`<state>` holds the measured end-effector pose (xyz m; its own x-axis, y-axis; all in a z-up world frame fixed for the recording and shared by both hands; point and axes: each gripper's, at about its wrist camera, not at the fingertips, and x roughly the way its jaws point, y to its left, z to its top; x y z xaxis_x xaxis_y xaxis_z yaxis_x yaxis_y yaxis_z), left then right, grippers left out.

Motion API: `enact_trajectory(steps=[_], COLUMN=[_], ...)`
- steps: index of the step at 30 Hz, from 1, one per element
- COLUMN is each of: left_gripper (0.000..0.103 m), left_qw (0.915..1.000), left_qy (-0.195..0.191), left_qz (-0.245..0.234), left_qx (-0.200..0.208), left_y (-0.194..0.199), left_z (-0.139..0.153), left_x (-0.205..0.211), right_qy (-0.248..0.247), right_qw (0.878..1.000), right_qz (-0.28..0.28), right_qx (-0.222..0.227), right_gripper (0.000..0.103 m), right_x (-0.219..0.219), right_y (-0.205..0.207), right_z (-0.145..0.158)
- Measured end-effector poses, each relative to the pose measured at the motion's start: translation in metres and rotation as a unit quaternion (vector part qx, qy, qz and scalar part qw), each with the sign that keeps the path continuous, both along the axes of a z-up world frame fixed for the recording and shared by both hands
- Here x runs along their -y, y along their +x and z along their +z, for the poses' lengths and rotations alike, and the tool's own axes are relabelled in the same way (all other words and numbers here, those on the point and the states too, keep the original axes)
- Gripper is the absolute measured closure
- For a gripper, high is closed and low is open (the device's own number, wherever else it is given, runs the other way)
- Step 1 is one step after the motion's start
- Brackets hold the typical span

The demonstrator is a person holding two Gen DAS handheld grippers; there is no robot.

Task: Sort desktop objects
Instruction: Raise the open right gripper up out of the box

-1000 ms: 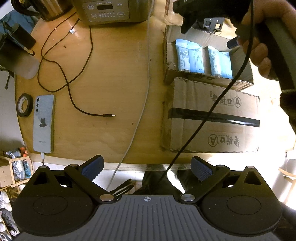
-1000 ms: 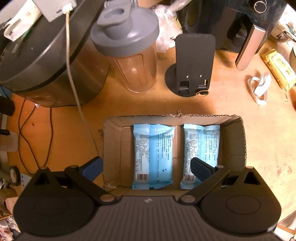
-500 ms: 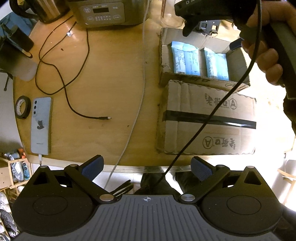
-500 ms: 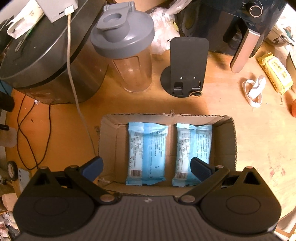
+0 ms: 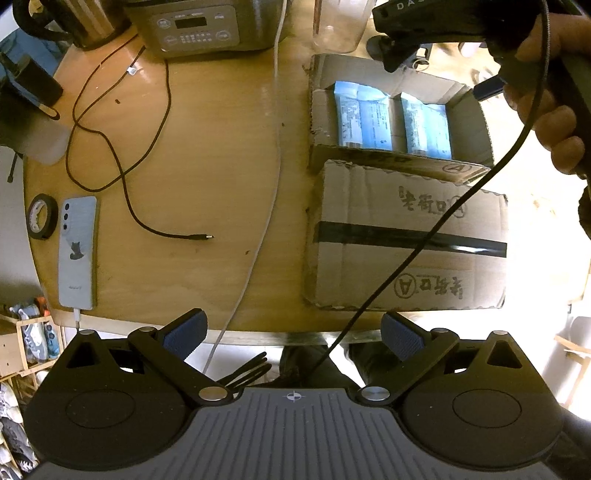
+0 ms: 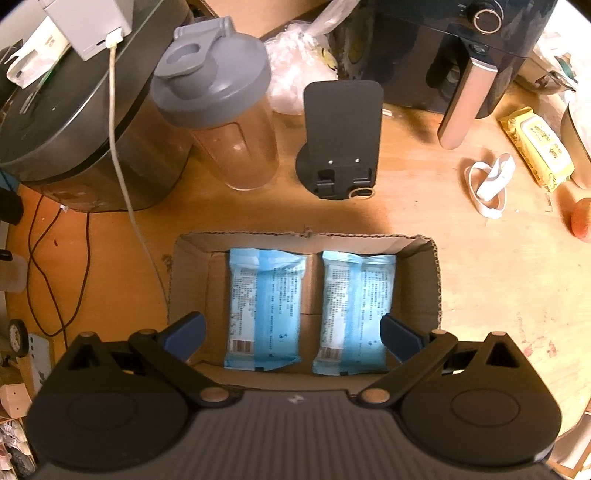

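An open cardboard box point(image 6: 424, 280) holds two blue wipe packs, one on the left point(image 6: 264, 306) and one on the right point(image 6: 354, 306). The box point(image 5: 321, 110) and packs point(image 5: 360, 114) also show in the left wrist view, with the box flap point(image 5: 406, 240) lying flat toward me. My right gripper point(image 6: 291, 334) is open and empty above the box's near edge. My left gripper point(image 5: 293, 332) is open and empty beyond the table's near edge. The right gripper's body shows in the left wrist view point(image 5: 424, 26), held by a hand.
A pale blue phone point(image 5: 77, 251), tape roll point(image 5: 41, 216) and black cable point(image 5: 122, 177) lie at left. A rice cooker point(image 5: 199, 26), shaker bottle point(image 6: 221, 118), black phone stand point(image 6: 341, 136), air fryer point(image 6: 461, 55), yellow wipes pack point(image 6: 535, 147) and white band point(image 6: 491, 184) stand behind.
Both grippers have drawn back and up from the table, so the box and desk look smaller and farther. The jaws stay open. Nothing on the table has moved.
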<state>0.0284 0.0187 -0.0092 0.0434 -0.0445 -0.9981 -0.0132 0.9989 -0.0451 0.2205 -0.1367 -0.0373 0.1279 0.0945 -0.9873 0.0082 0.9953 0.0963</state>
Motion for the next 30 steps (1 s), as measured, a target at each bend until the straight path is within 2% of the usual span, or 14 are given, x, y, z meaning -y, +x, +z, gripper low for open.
enact_trajectory(steps=[30], left_gripper=[0.0], left_qw=[0.9999], left_qy=[0.004], left_qz=[-0.009], left_qx=[-0.002], left_y=[0.006], left_z=[0.001], left_x=[0.023], right_qy=[-0.01], right_qw=[1.0], right_qz=[-0.02], right_qx=[-0.003], right_gripper=[0.0], right_x=[0.058], right_y=[-0.001], right_z=[0.001])
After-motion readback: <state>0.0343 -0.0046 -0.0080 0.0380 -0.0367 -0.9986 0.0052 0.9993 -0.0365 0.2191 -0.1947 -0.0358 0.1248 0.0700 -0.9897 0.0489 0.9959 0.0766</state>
